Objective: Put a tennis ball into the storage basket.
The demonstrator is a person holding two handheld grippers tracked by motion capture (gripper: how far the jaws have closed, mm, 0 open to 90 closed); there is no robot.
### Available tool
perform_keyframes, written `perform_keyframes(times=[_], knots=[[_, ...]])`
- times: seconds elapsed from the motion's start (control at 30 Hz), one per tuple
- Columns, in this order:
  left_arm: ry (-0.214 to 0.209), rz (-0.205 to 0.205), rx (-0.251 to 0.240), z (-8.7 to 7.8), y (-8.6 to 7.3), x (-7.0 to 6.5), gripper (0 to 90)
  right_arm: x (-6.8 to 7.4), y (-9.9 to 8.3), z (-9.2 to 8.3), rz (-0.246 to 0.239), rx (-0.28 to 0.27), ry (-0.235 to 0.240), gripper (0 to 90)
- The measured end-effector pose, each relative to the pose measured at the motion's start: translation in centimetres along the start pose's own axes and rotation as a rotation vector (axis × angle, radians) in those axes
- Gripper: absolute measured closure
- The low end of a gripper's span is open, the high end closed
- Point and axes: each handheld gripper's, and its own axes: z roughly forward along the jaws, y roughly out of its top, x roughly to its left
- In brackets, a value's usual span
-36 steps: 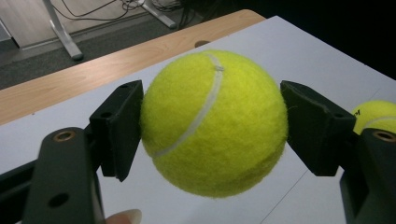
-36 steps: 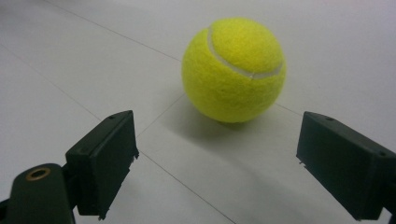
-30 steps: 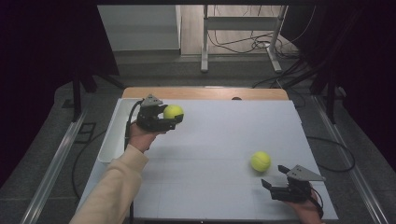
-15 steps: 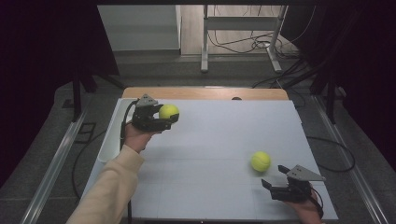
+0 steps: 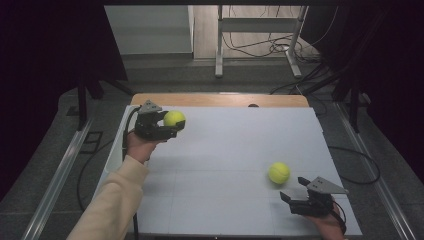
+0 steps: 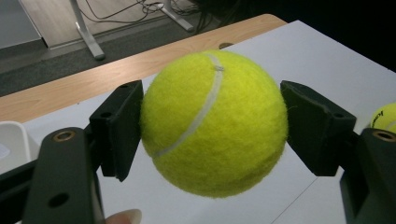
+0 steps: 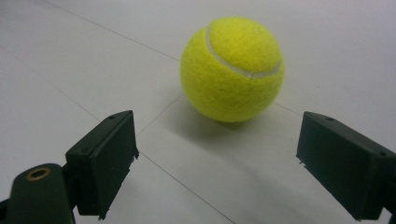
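Above the far left part of the white table top (image 5: 225,145), my left gripper (image 5: 173,123) is shut on a yellow tennis ball (image 5: 174,119). In the left gripper view the ball (image 6: 214,122) sits squeezed between the two black pads (image 6: 119,128), clear of the surface. A second tennis ball (image 5: 279,173) rests on the table at the near right. My right gripper (image 5: 293,188) sits just behind it with its jaws wide. In the right gripper view that ball (image 7: 232,69) lies ahead of the open gripper (image 7: 224,163), beyond the pads and not touched.
A wooden strip (image 5: 220,100) runs along the table's far edge. A white tray (image 6: 11,140) sits off the table's left side. Desk legs and cables (image 5: 260,45) lie on the floor beyond. Metal rails (image 5: 60,170) flank the table.
The left gripper has shifted slightly to the left with the tennis ball still in it. The right gripper and the second ball have stayed put.
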Motion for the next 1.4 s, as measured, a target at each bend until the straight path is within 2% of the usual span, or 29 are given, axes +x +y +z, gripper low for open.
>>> perform_keyframes(times=[0.43, 0.53, 1.4], knots=[[0.024, -0.010, 0.000, -0.8, -0.2, 0.9, 26.3, 0.0, 0.0, 0.0, 0.002, -0.001, -0.002, 12.8], [0.011, -0.036, -0.009, -1.0, -0.2, 1.3, 26.3, 0.0, 0.0, 0.0, 0.001, 0.000, -0.002, 12.8], [0.090, -0.064, 0.001, -2.5, -0.9, 3.7, 26.3, 0.0, 0.0, 0.0, 0.001, 0.001, -0.005, 12.8]])
